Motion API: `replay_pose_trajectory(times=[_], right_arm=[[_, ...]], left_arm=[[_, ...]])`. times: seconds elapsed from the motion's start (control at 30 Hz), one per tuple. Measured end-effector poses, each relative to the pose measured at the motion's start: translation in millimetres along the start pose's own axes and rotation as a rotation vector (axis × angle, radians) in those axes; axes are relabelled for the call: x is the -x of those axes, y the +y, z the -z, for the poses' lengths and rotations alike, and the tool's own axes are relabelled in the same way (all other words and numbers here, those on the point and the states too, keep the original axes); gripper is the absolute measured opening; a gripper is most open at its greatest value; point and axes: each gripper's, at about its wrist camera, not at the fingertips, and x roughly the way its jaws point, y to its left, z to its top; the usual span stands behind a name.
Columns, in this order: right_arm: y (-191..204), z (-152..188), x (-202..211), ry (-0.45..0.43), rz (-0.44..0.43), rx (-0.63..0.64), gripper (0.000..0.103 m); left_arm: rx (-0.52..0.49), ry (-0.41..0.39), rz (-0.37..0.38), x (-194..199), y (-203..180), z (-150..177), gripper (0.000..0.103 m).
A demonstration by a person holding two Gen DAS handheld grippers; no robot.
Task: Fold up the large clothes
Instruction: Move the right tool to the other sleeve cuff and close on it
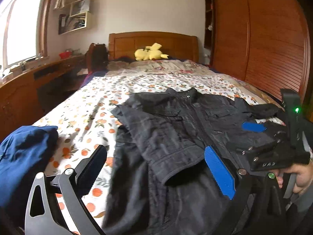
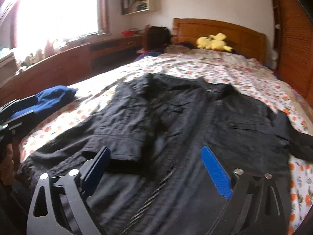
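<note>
A black zip jacket (image 1: 176, 121) lies front-up on the bed, collar toward the headboard. One sleeve (image 2: 117, 137) is folded across its chest, and its cuff (image 1: 176, 168) shows between my left fingers. My left gripper (image 1: 155, 148) hovers open over the jacket's left side, its left finger above the sheet, nothing pinched. My right gripper (image 2: 155, 149) stands open above the jacket's (image 2: 225, 117) lower front and zip, with no cloth between its pads. In the left wrist view it appears at the right (image 1: 252, 137), held by a hand (image 1: 299, 178). The other sleeve (image 2: 293, 137) trails off to the right.
A crumpled blue garment (image 1: 23, 156) lies at the bed's near left corner. The orange-print sheet (image 1: 88, 107) is bare around the jacket. A yellow plush toy (image 1: 149, 52) rests by the wooden headboard (image 1: 152, 41). A wardrobe (image 1: 264, 39) flanks the right, a desk (image 1: 29, 82) the left.
</note>
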Motion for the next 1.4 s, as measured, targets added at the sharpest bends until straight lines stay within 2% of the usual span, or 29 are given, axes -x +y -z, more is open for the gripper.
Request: replay_pose_trajectory(times=[0.23,0.47,0.63,0.87,1.0,1.1,1.2,1.4], right_arm=[[41,-5,-38,0.066,-0.122,0.074,0.075],[77,-2,-68,0.136,-0.187,0.152,0.074],[94,2,-83,0.187,-0.214,0.209,0.068],[94,11,-102,0.246,-0.198,0.212,0.056],[96,12,-99,0.234,-0.184,0.229,0.036],[94,10,-93,0.205,-0.182,0.226,0.008],[86,7,-82,0.163,-0.177,0.206,0.004],[56,-7,-43,0.066,-0.145,0.134,0.004]], left_arm=[[0.026,-0.009,-0.028,15,21,4,0.101],[0.054,-0.014,-0.052,27,34,10,0.101],[0.058,-0.007,-0.072,29,40,14,0.101],[0.059,0.005,-0.078,27,41,17,0.101],[0.056,0.005,-0.075,26,38,17,0.101],[0.049,0.008,-0.072,23,34,17,0.101],[0.039,0.012,-0.066,20,29,17,0.101],[0.013,0.014,-0.051,16,18,17,0.101]])
